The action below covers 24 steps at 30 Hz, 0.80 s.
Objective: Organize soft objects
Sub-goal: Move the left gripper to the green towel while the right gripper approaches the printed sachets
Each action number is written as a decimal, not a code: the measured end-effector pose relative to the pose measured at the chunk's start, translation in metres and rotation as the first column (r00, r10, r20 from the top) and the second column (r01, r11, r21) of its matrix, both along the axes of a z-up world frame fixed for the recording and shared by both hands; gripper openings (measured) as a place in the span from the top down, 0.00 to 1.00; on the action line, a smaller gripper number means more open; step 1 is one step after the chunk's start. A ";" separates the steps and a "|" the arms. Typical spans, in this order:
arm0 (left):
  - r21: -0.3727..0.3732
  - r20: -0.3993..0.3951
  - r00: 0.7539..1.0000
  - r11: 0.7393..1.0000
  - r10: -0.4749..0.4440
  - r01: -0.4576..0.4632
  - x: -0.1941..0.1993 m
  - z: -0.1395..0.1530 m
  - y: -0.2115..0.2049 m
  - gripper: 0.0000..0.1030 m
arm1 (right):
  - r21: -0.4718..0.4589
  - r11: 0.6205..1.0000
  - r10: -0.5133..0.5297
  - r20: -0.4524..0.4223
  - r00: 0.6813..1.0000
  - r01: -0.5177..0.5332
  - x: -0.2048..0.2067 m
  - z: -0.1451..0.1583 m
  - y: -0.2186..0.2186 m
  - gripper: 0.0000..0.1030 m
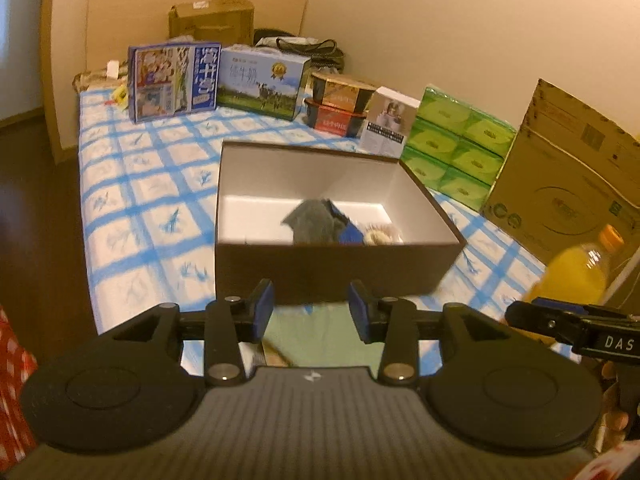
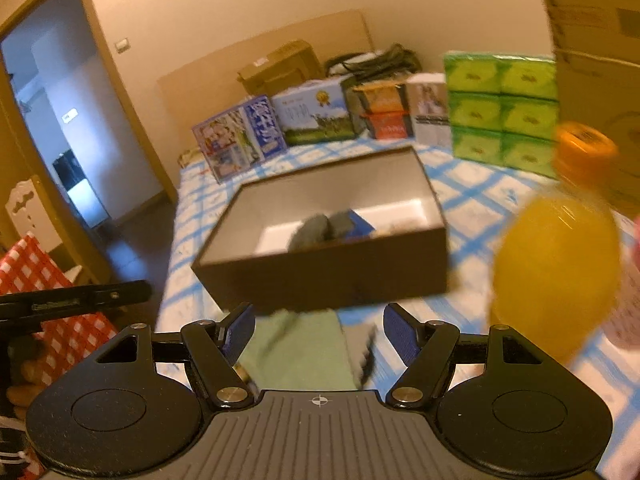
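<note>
Brown box [image 1: 332, 268] on the checked bed [image 1: 132, 216], grey cloth [image 1: 316, 222] lying inside it, left gripper [image 1: 311, 312] fingers partly apart and empty, right gripper [image 2: 319, 332] fingers wide and empty, green cloth [image 2: 296, 352] below them, orange bottle [image 2: 556, 272] beside.

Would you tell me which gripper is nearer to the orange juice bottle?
Right. The right gripper has the orange juice bottle just off its right finger; the left gripper sits farther left, with the right gripper between it and the bottle.
</note>
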<state>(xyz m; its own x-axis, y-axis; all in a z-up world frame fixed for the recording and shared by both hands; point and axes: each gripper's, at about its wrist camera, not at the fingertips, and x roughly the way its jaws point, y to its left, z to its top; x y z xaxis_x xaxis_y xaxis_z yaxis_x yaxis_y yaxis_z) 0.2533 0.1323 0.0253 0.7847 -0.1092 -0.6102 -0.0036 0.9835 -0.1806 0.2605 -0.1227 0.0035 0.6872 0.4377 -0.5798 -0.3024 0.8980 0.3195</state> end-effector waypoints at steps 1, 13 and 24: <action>-0.007 -0.005 1.000 1.000 0.003 -0.003 -0.006 -0.001 0.000 0.63 | -0.001 1.000 -0.010 -0.010 1.000 0.010 -0.006 -0.002 -0.004 0.31; -0.016 -0.071 0.997 1.000 -0.022 0.021 -0.065 -0.029 -0.018 0.63 | -0.073 0.995 -0.077 -0.086 0.993 0.071 -0.052 -0.032 -0.036 0.31; 0.012 -0.125 0.990 0.998 -0.065 0.067 -0.069 -0.048 -0.040 0.64 | -0.125 0.989 -0.095 -0.100 0.990 0.083 -0.057 -0.051 -0.042 0.31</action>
